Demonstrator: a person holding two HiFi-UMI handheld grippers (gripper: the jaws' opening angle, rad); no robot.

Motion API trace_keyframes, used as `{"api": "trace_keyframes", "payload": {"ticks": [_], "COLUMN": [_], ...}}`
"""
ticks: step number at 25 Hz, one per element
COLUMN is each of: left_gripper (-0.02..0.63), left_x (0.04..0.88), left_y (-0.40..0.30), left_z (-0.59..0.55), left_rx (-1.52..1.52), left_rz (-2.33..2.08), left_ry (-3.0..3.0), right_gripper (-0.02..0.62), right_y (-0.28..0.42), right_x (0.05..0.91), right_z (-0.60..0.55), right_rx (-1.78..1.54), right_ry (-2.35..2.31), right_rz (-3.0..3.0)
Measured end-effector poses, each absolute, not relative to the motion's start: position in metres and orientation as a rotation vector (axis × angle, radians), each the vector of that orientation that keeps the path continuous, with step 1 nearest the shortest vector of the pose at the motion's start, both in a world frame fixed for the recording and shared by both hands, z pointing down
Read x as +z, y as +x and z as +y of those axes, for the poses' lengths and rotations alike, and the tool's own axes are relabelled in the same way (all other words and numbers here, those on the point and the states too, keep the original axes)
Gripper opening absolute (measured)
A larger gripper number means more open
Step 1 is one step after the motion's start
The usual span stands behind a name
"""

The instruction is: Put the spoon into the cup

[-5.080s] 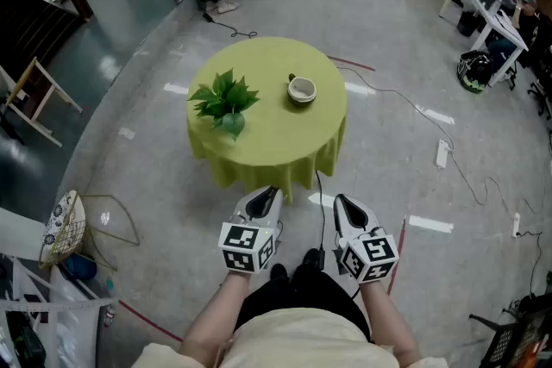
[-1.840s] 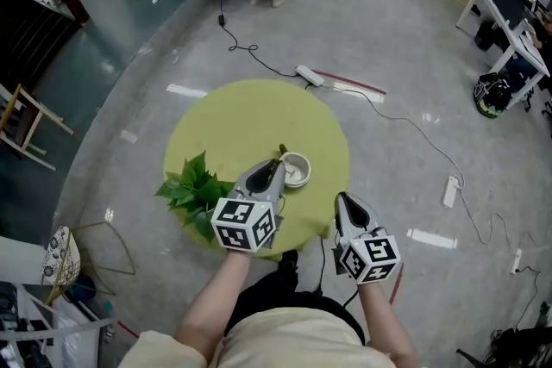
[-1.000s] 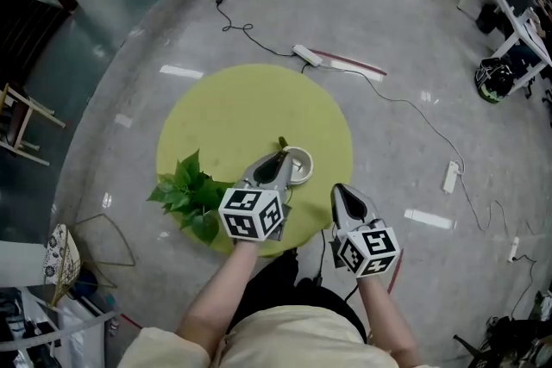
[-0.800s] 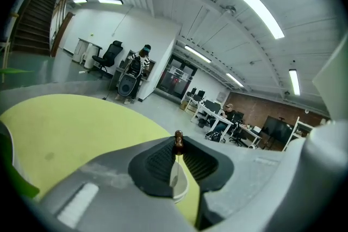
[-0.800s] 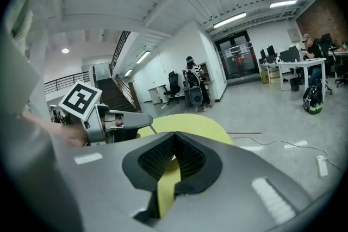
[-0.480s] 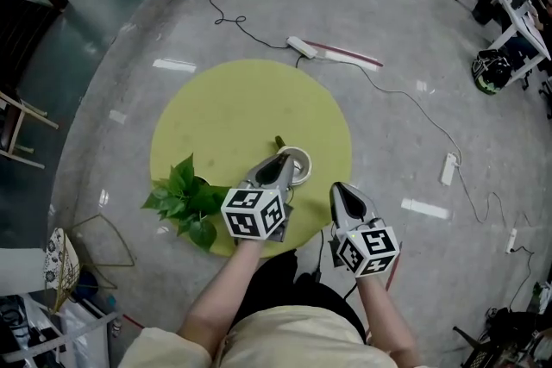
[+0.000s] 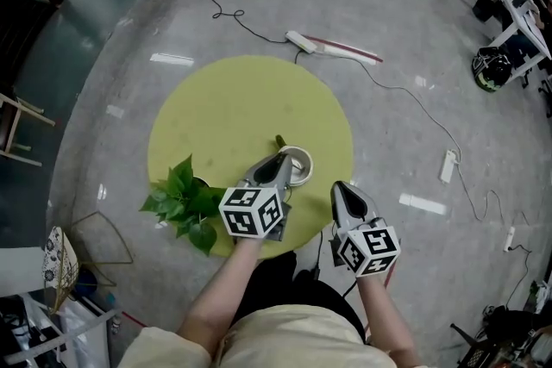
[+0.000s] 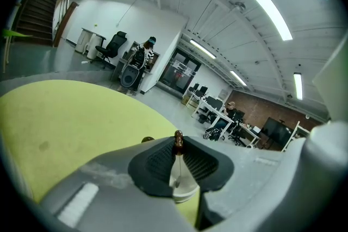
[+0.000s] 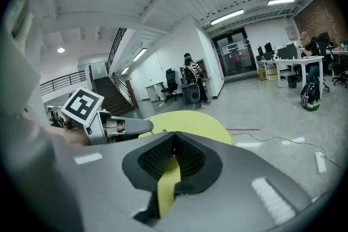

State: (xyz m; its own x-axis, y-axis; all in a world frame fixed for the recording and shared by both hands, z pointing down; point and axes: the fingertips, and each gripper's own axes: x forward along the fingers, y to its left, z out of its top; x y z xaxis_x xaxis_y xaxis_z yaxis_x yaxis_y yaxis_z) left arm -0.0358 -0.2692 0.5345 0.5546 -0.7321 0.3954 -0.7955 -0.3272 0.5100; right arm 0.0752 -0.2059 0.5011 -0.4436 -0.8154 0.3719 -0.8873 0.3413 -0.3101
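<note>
A white cup (image 7: pixel 303 159) stands near the front edge of the round yellow-green table (image 7: pixel 224 108). The spoon's dark end (image 7: pixel 279 140) pokes out just beyond the cup's far-left rim. My left gripper (image 7: pixel 281 159) hovers over the cup's near side with its jaws together and nothing held. In the left gripper view the spoon's brown knob (image 8: pixel 178 139) shows right past the tips of the left gripper (image 8: pixel 178 152), and the cup (image 8: pixel 184 193) lies under them. My right gripper (image 7: pixel 342 188) hangs off the table's front edge, shut and empty (image 9: pixel 174 136).
A leafy green plant (image 7: pixel 183 201) sits on the table's front left, close to my left arm. On the floor lie a power strip (image 7: pixel 302 41) with cables behind the table and another strip (image 7: pixel 447 168) at the right. Desks and chairs line the far right.
I have walked up to the table and brought the left gripper over the cup. In the last second it sank slightly. The right gripper has stayed put.
</note>
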Motion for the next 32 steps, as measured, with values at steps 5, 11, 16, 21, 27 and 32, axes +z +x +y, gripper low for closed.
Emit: {"api": "trace_keyframes", "payload": {"ticks": [5, 11, 16, 21, 27, 32], "left_gripper": [0.049, 0.054, 0.089, 0.107, 0.129, 0.155], "left_x": [0.538, 0.546, 0.55, 0.551, 0.557, 0.558], "left_y": [-0.042, -0.052, -0.054, -0.054, -0.057, -0.06], "left_z": [-0.272, -0.277, -0.278, -0.28, -0.282, -0.283], "left_rx": [0.135, 0.183, 0.22, 0.231, 0.254, 0.257], "left_rz": [-1.237, -1.267, -1.269, -1.272, -1.272, -1.289], "left_ry": [2.122, 2.113, 2.102, 2.098, 2.094, 2.082], "right_gripper": [0.0, 0.0, 0.0, 0.0, 0.0, 0.0], "right_y": [0.071, 0.069, 0.071, 0.074, 0.075, 0.078], "right_x": [0.504, 0.509, 0.509, 0.509, 0.513, 0.513], "right_z": [-0.208, -0.208, -0.208, -0.209, -0.209, -0.21], "right_rx": [0.723, 0.736, 0.738, 0.747, 0.758, 0.765], "right_ry": [1.554, 1.552, 1.55, 1.556, 1.562, 1.574], "right_rz": [-2.449, -2.444, -2.439, -2.437, -2.433, -2.429]}}
